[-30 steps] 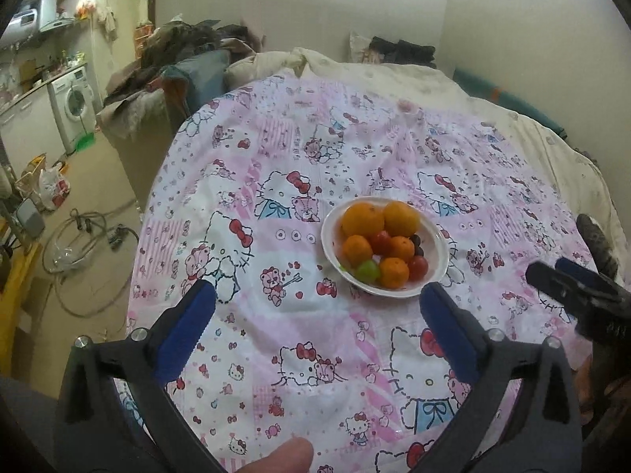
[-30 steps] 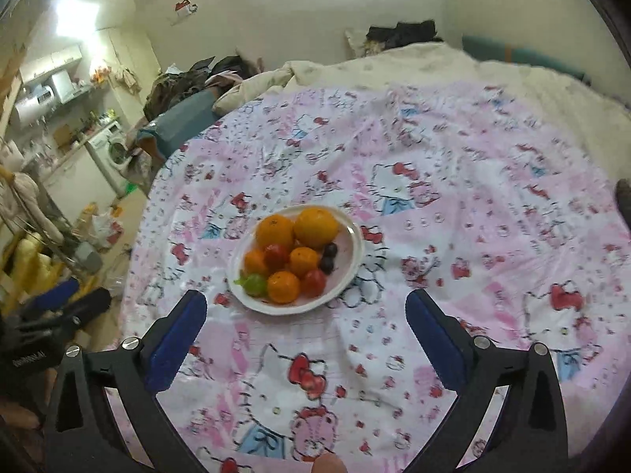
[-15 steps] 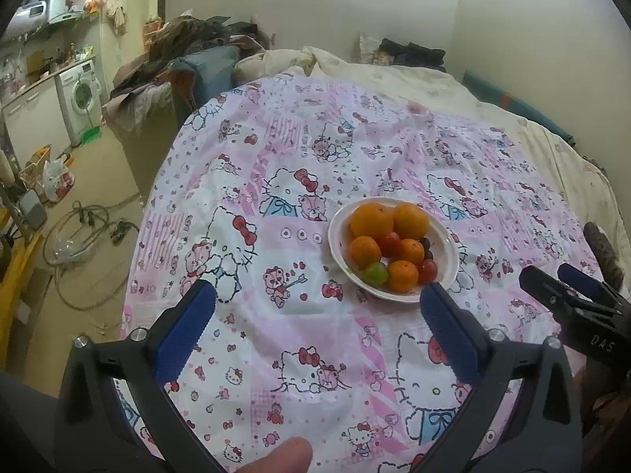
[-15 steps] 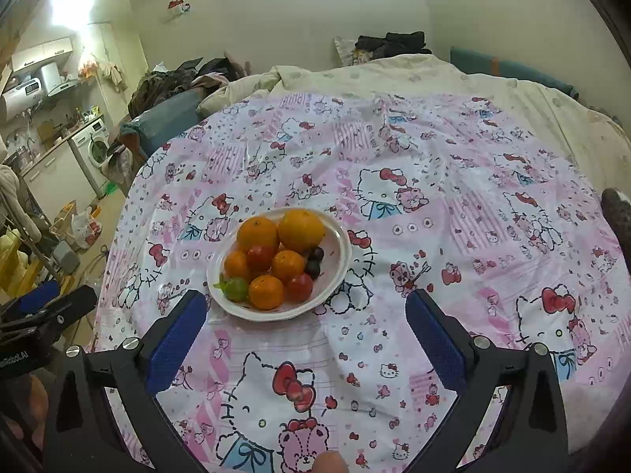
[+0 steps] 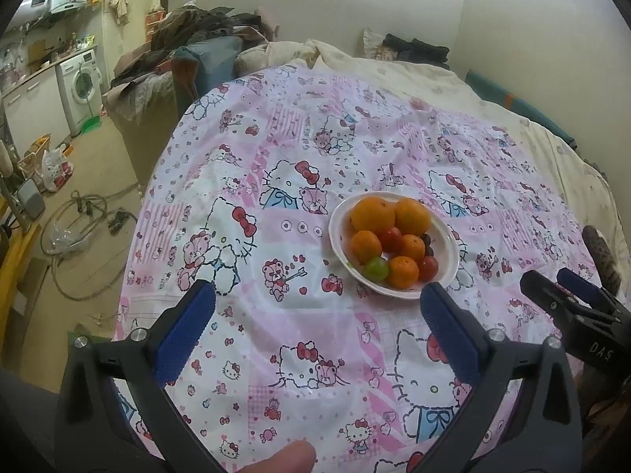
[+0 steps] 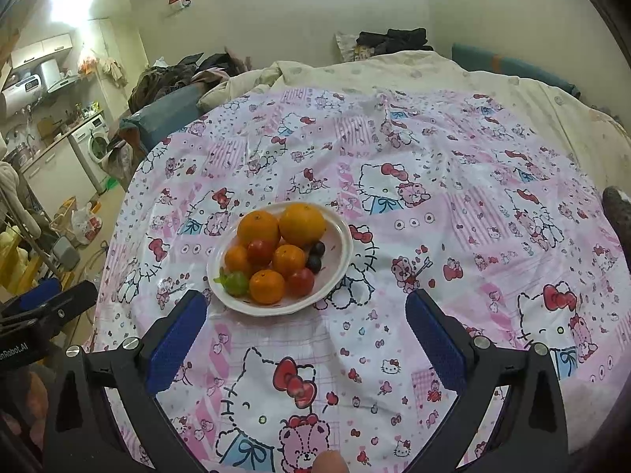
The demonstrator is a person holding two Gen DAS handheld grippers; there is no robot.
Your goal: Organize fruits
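Spread wide, both pairs of blue-padded fingers, nothing between them. Left gripper (image 5: 317, 311) hovering over the pink cartoon-print cloth (image 5: 276, 181), its right pad (image 5: 449, 331) just short of the near rim of the white bowl (image 5: 337, 236). Right gripper (image 6: 305, 319) likewise held above the cloth (image 6: 453, 205), jaws parted, its left pad (image 6: 177, 339) just below and left of the bowl (image 6: 343, 244). Neither pair touching fruit or dish.

Fruit all heaped in that bowl: two large oranges (image 6: 258, 226) at the far side, touching each other; three smaller mandarins (image 6: 267, 285) nearer; red tomatoes (image 6: 300, 282) tucked among them; one green fruit (image 6: 236, 283) at the near-left rim; two dark grapes (image 6: 315, 256) at the right edge. Same pile seen from the left wrist, oranges (image 5: 372, 213) at the back, green fruit (image 5: 374, 269) at the front.

Out at the edges: right gripper peeking in at the right of the left view (image 5: 568, 303), left gripper at the left of the right view (image 6: 43, 307). A fingertip (image 5: 284, 459) poking up at the bottom.

Further out, cream bedding (image 5: 414, 75) beyond the cloth, a heap of clothes (image 5: 189, 35), a washing machine (image 5: 81, 82), and cables (image 5: 79, 213) coiled on the floor.
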